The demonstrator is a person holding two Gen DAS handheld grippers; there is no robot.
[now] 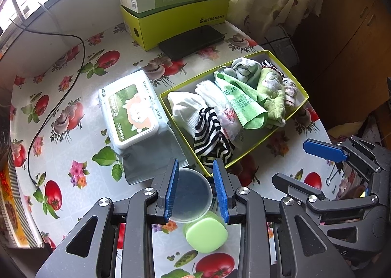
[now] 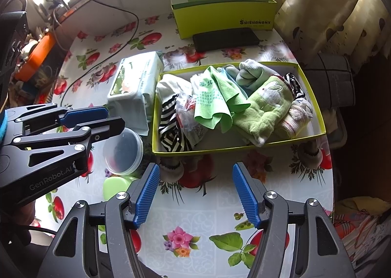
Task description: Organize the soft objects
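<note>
A shallow yellow-green box (image 1: 297,82) (image 2: 315,97) holds the soft things: a green cloth (image 1: 240,102) (image 2: 215,104), a green plush towel (image 1: 272,90) (image 2: 266,104), white socks (image 1: 185,107), a striped black-and-white cloth (image 1: 211,141) (image 2: 171,129) and grey socks (image 2: 246,72). My left gripper (image 1: 196,168) (image 2: 114,116) is open and empty, just in front of the box's near corner, above a clear plastic tub (image 1: 193,195) (image 2: 123,152). My right gripper (image 2: 195,170) (image 1: 290,163) is open and empty over the tablecloth in front of the box.
A wet-wipes pack (image 1: 132,112) (image 2: 133,82) lies left of the box. A green-lidded jar (image 1: 207,231) lies by the tub. A yellow-green carton (image 1: 176,21) with a green box on top and a black phone (image 1: 191,42) sit at the back. A black cable (image 1: 58,97) runs on the left.
</note>
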